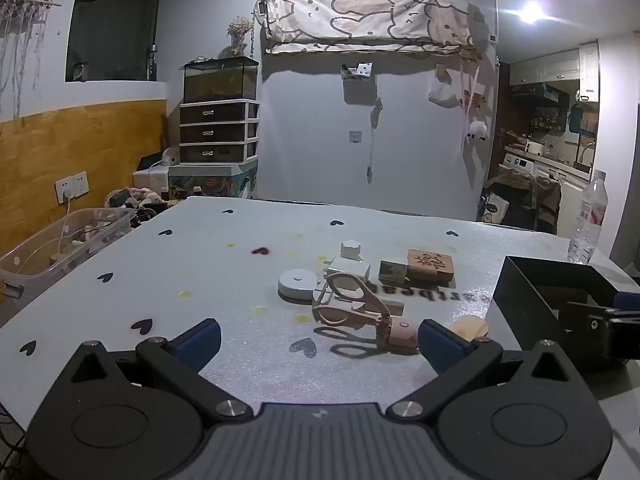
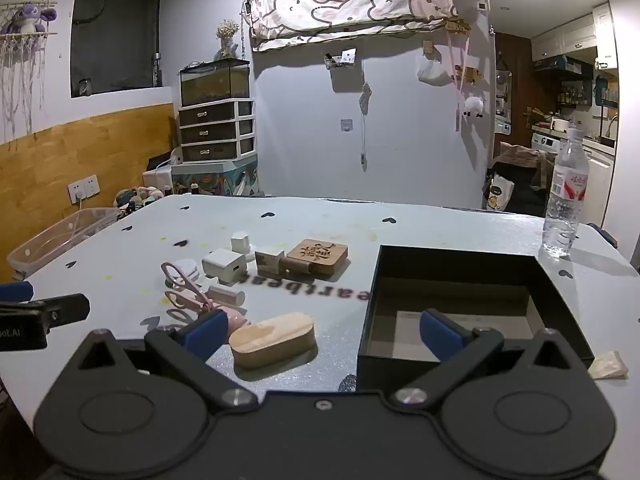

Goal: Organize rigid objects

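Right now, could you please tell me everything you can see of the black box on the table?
The black box is an open-topped, square-cornered container with thin matte walls, cardboard by the look of it. It sits upright and flat on the white table, to the right of the small clutter. Its inside is dark, with a paler grey floor showing; nothing clearly lies in it. The right gripper hovers open at its near-left corner, one blue pad above the interior. A water bottle stands beyond its far-right corner, apart.

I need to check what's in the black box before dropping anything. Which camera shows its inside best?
The right wrist view: the black box sits right ahead, open top toward the lens, with its floor and a pale sheet visible. The left wrist view catches only its corner at the right edge, partly behind the right tool.
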### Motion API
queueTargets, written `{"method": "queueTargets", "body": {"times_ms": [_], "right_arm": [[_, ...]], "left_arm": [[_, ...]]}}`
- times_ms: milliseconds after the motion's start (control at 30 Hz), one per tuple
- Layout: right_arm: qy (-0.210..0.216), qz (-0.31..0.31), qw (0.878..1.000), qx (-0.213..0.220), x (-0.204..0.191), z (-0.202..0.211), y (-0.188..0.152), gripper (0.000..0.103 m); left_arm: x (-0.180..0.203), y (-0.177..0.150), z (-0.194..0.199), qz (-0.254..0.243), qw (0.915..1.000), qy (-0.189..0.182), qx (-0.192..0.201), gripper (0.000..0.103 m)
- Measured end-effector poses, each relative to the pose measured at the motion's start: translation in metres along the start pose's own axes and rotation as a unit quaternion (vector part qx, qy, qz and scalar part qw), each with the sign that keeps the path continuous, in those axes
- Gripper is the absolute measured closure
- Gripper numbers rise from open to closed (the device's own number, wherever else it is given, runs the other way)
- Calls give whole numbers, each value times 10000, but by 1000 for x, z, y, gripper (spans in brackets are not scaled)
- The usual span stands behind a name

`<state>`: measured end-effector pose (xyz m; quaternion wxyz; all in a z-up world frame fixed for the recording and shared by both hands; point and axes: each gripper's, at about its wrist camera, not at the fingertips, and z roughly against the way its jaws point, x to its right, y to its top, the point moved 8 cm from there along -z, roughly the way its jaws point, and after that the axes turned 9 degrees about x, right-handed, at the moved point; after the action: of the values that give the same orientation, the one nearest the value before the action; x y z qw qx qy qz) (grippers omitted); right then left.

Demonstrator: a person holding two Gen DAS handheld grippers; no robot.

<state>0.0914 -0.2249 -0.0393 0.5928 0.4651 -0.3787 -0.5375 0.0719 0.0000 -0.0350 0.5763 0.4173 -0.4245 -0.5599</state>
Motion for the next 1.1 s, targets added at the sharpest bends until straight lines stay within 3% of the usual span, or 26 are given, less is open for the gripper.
{"method": "queueTargets", "body": {"times_ms": [1100], "right_arm": [[14,7,10000,3,0,3,0,0]], "left_arm": [[0,0,0,3,10000,-11,-10,0]]}}
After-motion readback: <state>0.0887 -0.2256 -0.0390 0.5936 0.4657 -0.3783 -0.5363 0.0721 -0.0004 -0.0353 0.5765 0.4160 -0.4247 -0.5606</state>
